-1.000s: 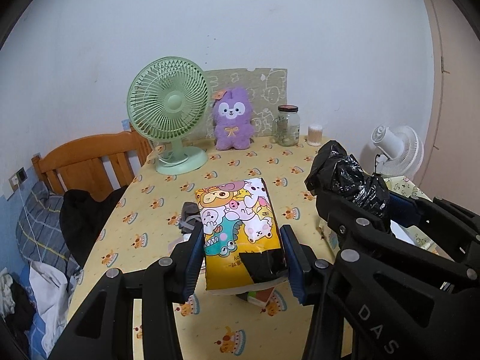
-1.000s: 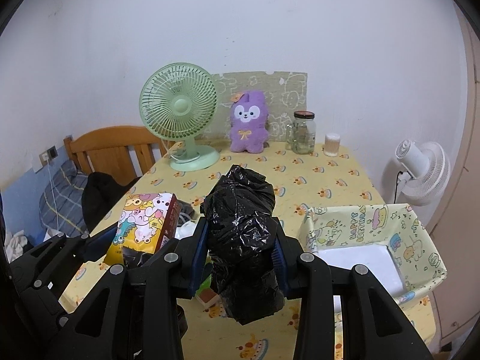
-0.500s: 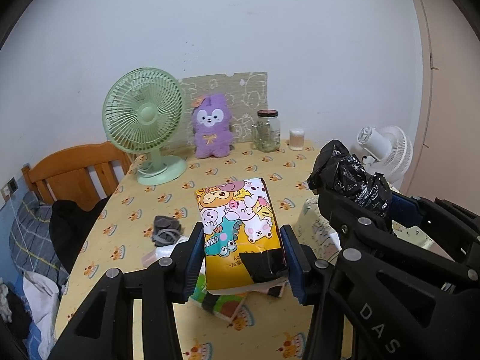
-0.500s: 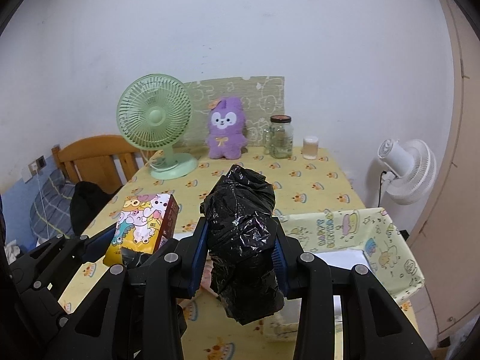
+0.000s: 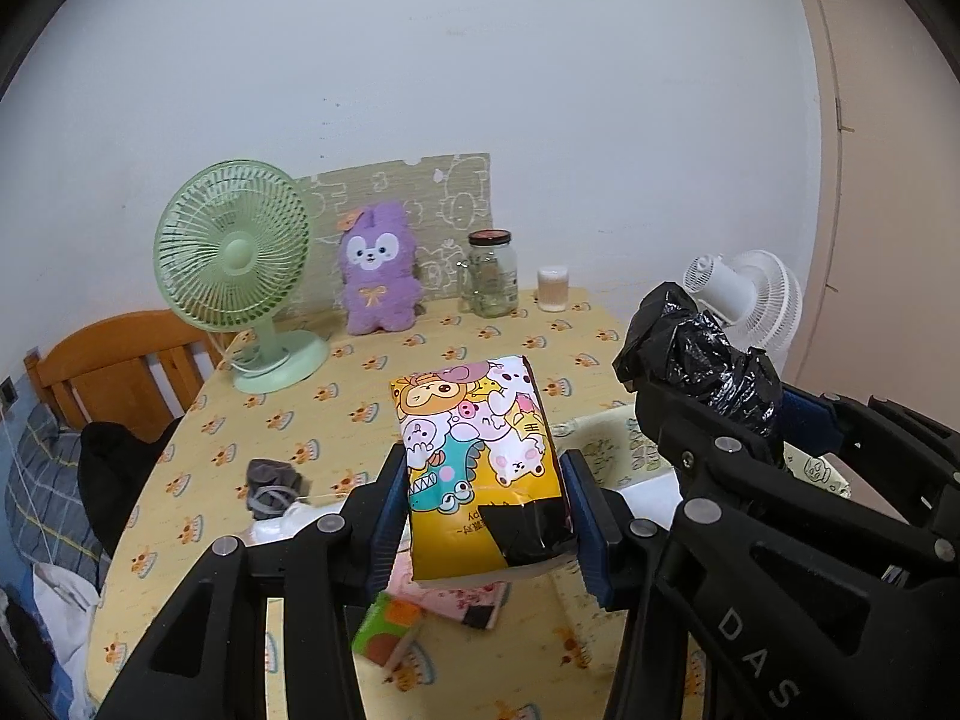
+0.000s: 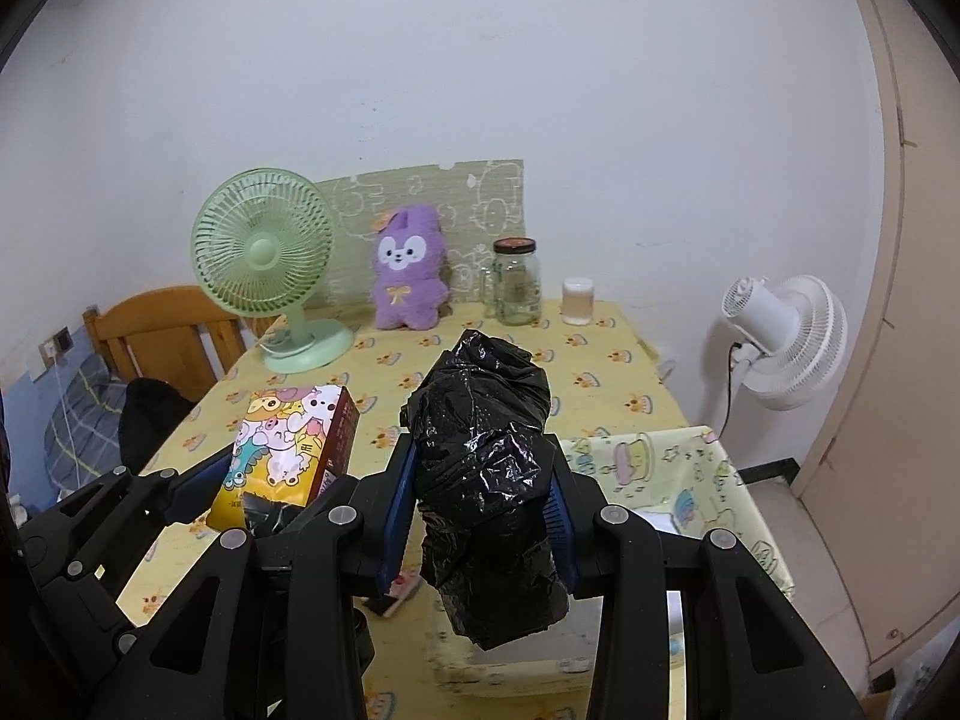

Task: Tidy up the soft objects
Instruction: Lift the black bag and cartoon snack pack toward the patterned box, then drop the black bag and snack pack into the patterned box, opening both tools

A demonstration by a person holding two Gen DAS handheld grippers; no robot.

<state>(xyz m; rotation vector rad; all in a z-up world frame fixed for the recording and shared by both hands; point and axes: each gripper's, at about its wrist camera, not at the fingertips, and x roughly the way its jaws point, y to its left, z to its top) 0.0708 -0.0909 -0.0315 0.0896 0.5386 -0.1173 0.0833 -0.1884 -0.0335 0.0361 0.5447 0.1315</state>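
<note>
My left gripper [image 5: 483, 498] is shut on a yellow tissue pack [image 5: 480, 450] printed with cartoon animals, held above the table. My right gripper [image 6: 480, 480] is shut on a crumpled black plastic bag [image 6: 486, 456], which hangs below the fingers. An open fabric bin [image 6: 660, 450] with a yellow cartoon print stands at the table's right edge, below and to the right of the bag. In the left wrist view the bag [image 5: 702, 354] sits to the right of the pack. On the table lie a grey sock [image 5: 273, 480], a pink pack [image 5: 462, 600] and a green-orange pack [image 5: 384, 630].
At the back of the yellow tablecloth [image 5: 360, 396] stand a green fan [image 5: 234, 258], a purple plush [image 5: 378, 276], a glass jar [image 5: 492, 273] and a small cup [image 5: 553, 288]. A wooden chair [image 5: 120, 360] is at the left, a white fan [image 6: 780, 342] at the right.
Both grippers have moved to the right together, keeping their loads. The fan and plush have slid left in both views, and the fabric bin now lies closer under the right gripper.
</note>
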